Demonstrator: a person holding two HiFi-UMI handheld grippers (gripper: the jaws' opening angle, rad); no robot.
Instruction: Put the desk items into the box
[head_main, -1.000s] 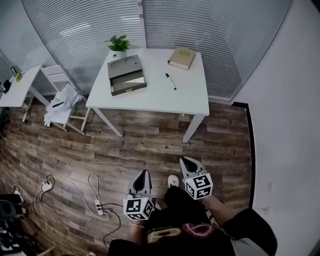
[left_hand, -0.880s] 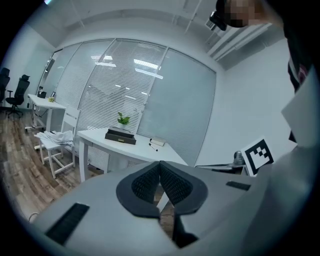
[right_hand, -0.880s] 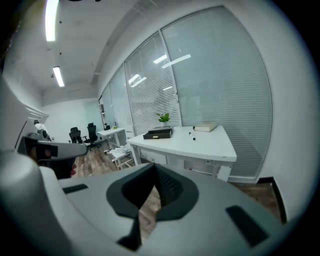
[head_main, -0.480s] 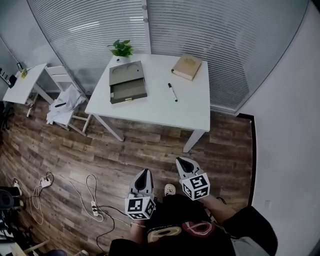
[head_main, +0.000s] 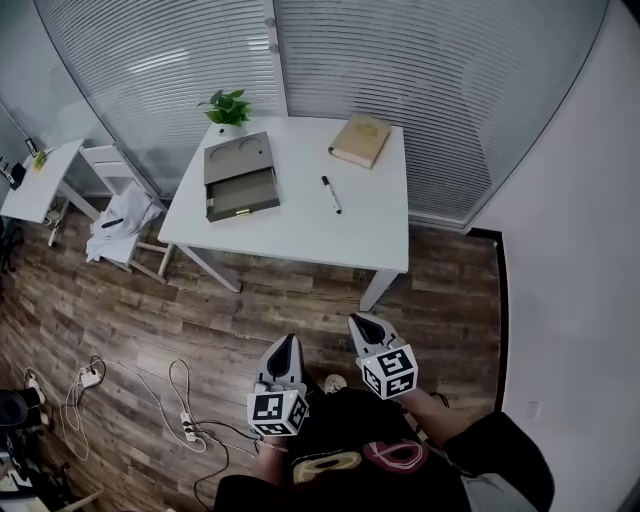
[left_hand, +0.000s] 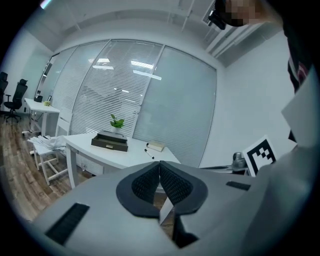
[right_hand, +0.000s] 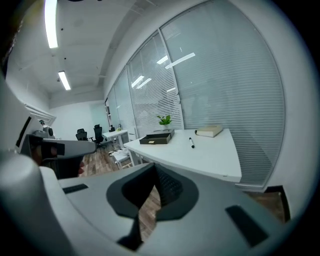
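Note:
A white desk (head_main: 300, 225) stands ahead by the blinds. On it lie a dark grey box (head_main: 240, 177) at the left, a black pen (head_main: 330, 194) in the middle and a tan book (head_main: 361, 141) at the far right. The same box (left_hand: 109, 142), pen (left_hand: 149, 153) and book (left_hand: 155, 146) show far off in the left gripper view, and box (right_hand: 157, 138), pen (right_hand: 191, 142) and book (right_hand: 209, 131) in the right gripper view. My left gripper (head_main: 285, 346) and right gripper (head_main: 364, 325) hang over the floor, well short of the desk, both shut and empty.
A small potted plant (head_main: 226, 108) stands at the desk's back left corner. A white chair with cloth (head_main: 115, 213) and a second white desk (head_main: 35, 180) are to the left. Cables and a power strip (head_main: 188, 422) lie on the wood floor at lower left.
The desk has drawn a little nearer and shifted in the head view as the person stepped toward it. Both grippers kept their places at the bottom of that view, shut.

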